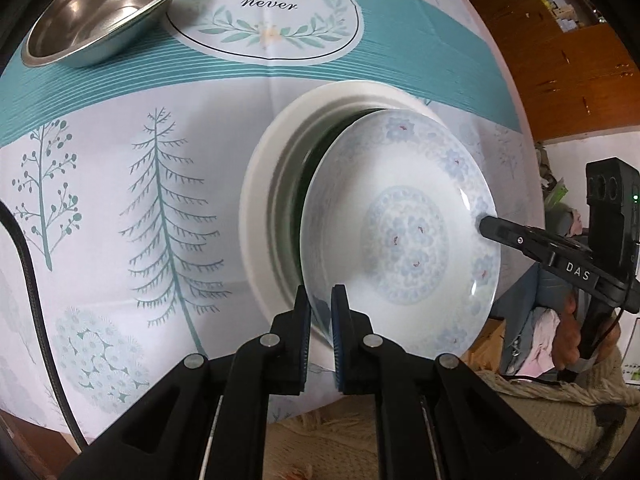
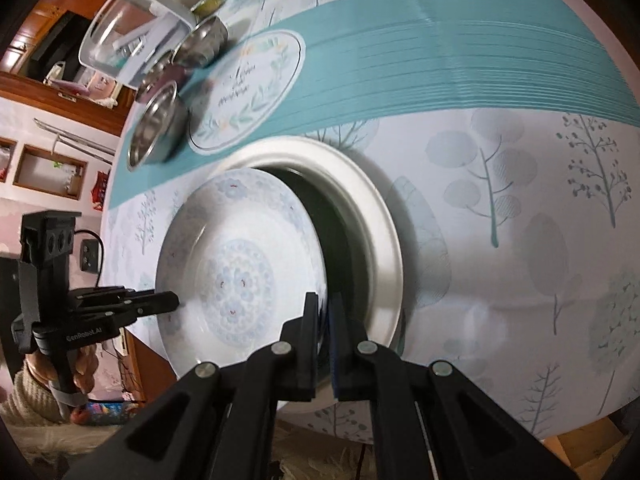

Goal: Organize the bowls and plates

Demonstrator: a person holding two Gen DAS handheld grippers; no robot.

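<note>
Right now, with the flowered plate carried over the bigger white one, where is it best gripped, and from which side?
By its thin rim, at two opposite edges, as it is held here: the left gripper is shut on the near edge of the flowered plate and the right gripper on the opposite edge. The plate is shallow and wide, so only the raised rim fits between the jaws. It is above the white plate.

Glossy glazed plate [image 1: 404, 240], shiny metal bowl [image 1: 108, 8], matt printed tablecloth [image 1: 120, 208].
</note>
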